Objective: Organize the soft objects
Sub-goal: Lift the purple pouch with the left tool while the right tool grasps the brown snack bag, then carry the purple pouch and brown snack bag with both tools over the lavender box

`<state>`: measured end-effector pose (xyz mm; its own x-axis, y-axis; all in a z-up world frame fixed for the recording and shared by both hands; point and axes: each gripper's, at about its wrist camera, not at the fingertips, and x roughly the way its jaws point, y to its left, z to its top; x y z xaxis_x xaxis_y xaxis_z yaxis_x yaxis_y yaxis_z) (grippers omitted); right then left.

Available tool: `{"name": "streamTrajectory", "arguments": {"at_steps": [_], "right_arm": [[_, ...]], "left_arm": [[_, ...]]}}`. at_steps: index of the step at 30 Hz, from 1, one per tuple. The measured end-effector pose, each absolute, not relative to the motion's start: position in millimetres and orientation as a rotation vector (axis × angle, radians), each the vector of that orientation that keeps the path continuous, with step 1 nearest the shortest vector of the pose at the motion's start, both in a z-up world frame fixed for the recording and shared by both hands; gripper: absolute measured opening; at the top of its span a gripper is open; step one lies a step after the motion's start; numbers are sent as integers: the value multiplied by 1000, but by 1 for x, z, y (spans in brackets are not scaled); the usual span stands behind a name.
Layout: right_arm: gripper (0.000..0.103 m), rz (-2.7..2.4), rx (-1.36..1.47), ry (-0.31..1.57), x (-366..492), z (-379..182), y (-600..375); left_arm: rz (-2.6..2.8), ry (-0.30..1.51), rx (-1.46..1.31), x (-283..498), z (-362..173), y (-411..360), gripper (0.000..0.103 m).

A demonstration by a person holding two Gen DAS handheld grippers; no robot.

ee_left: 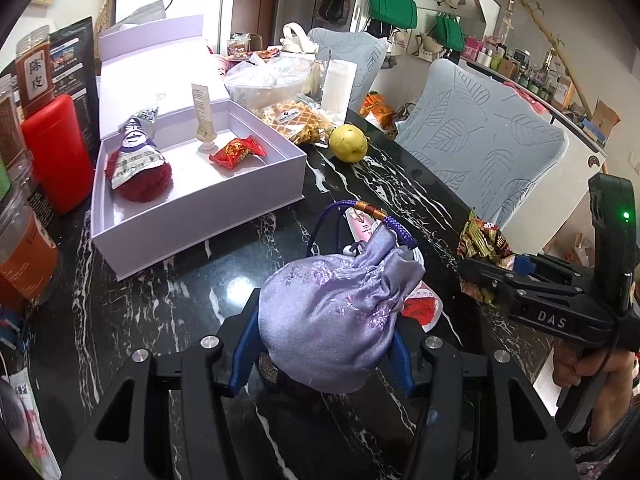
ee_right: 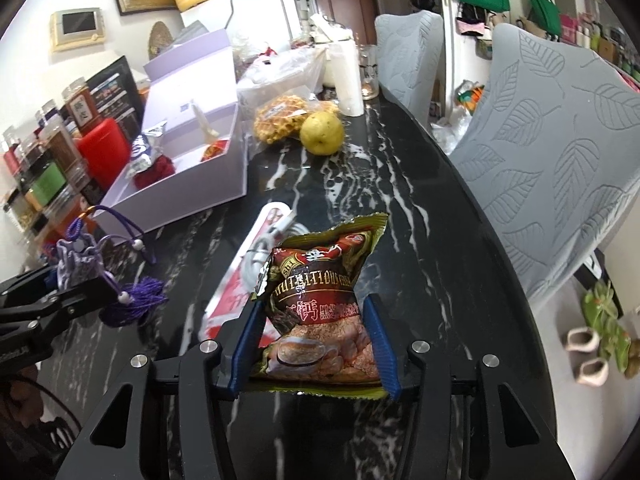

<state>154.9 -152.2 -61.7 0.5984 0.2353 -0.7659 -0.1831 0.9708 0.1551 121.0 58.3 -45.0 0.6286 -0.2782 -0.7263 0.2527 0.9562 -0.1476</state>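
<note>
A lilac embroidered drawstring pouch (ee_left: 340, 280) with a purple cord hangs just above the black marble table (ee_left: 192, 312), and my left gripper (ee_left: 326, 332) is shut on its body. In the right wrist view the pouch (ee_right: 74, 260) and its purple tassel (ee_right: 132, 300) show at the far left in the left gripper (ee_right: 72, 284). My right gripper (ee_right: 314, 308) is shut on a brown and gold snack packet (ee_right: 320, 280), squeezed at the waist and held over the table. That packet (ee_left: 482, 244) also shows at the right edge in the right gripper (ee_left: 480, 276).
An open lilac box (ee_left: 192, 216) at the back left holds a dark red fluffy item (ee_left: 144, 184), a foil packet, a red packet (ee_left: 236, 152) and a cream figure. A yellow fruit (ee_left: 348, 143), waffles, jars at the left, and a red-white packet (ee_right: 236, 296) with a white cable lie around. Grey chairs (ee_left: 480, 136) line the right edge.
</note>
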Motion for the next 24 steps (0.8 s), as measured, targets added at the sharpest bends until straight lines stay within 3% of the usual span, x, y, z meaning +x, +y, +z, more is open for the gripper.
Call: {"name": "streamTrajectory", "arguments": {"at_steps": [24], "right_arm": [[50,490,8,815,91,-39,-100]], "left_arm": [[-137,652,-43,65,7,88,55]]}}
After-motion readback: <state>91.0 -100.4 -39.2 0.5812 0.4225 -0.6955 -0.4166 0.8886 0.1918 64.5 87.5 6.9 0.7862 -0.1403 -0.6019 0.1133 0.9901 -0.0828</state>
